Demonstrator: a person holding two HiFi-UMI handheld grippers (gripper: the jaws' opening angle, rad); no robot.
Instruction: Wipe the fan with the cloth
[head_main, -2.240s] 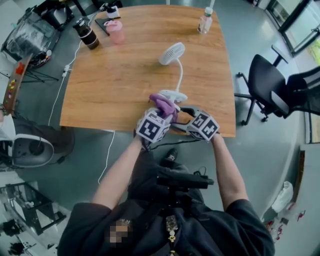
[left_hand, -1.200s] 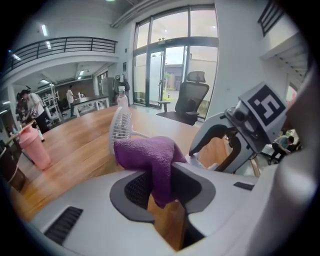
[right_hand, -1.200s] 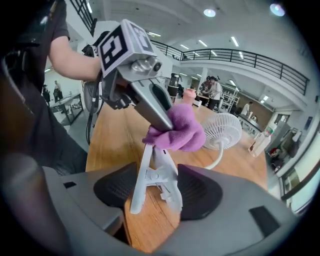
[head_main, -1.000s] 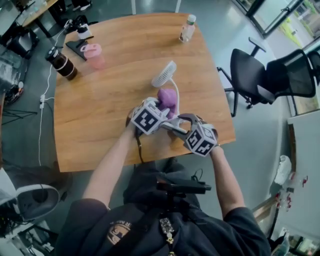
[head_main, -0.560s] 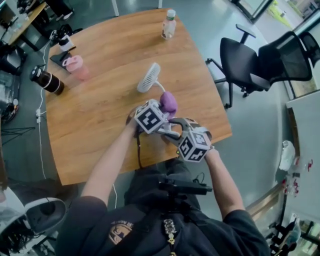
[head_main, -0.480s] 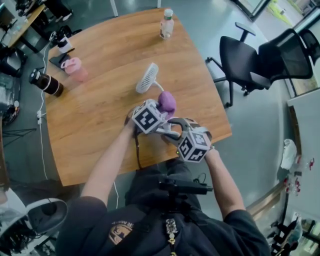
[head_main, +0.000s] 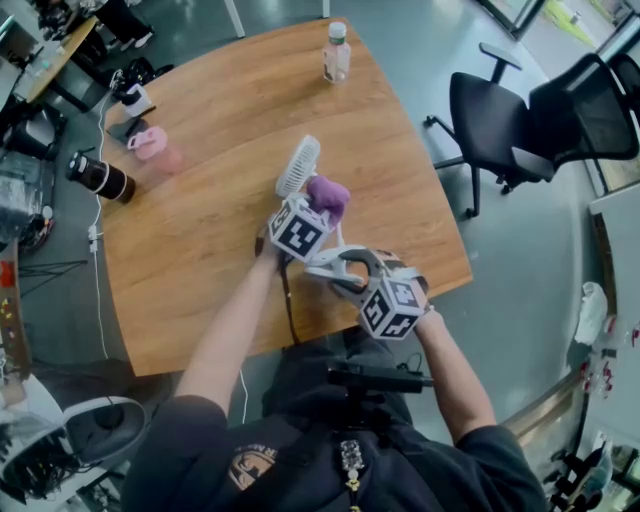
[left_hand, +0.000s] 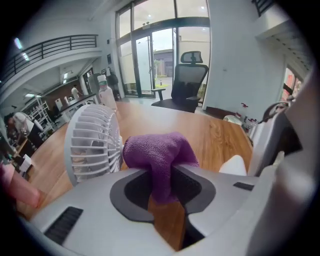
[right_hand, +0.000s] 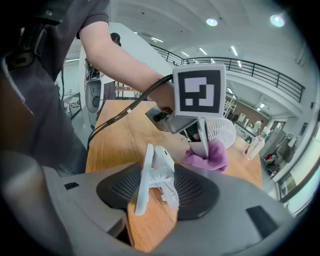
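A small white fan (head_main: 297, 166) stands on a thin bent neck over the wooden table (head_main: 200, 250). My left gripper (head_main: 320, 207) is shut on a purple cloth (head_main: 327, 195), and the bunched cloth sits right beside the fan head's grille (left_hand: 95, 142). In the left gripper view the cloth (left_hand: 159, 155) hangs pinched between the jaws of that gripper (left_hand: 162, 186). My right gripper (head_main: 336, 268) is nearer the table's front edge. Its jaws are closing around the fan's white clip base (right_hand: 155, 177), which stands between the pads and touches both. The right gripper view also shows the cloth (right_hand: 207, 156).
A clear water bottle (head_main: 336, 51) stands at the table's far edge. A pink cup (head_main: 150, 145) and a dark flask (head_main: 98, 177) sit at the far left. A black office chair (head_main: 520, 110) stands off the right side. A cable trails from the left gripper.
My left gripper has carried the purple cloth away from me, up beside the fan head. The right gripper has stayed on the clip base.
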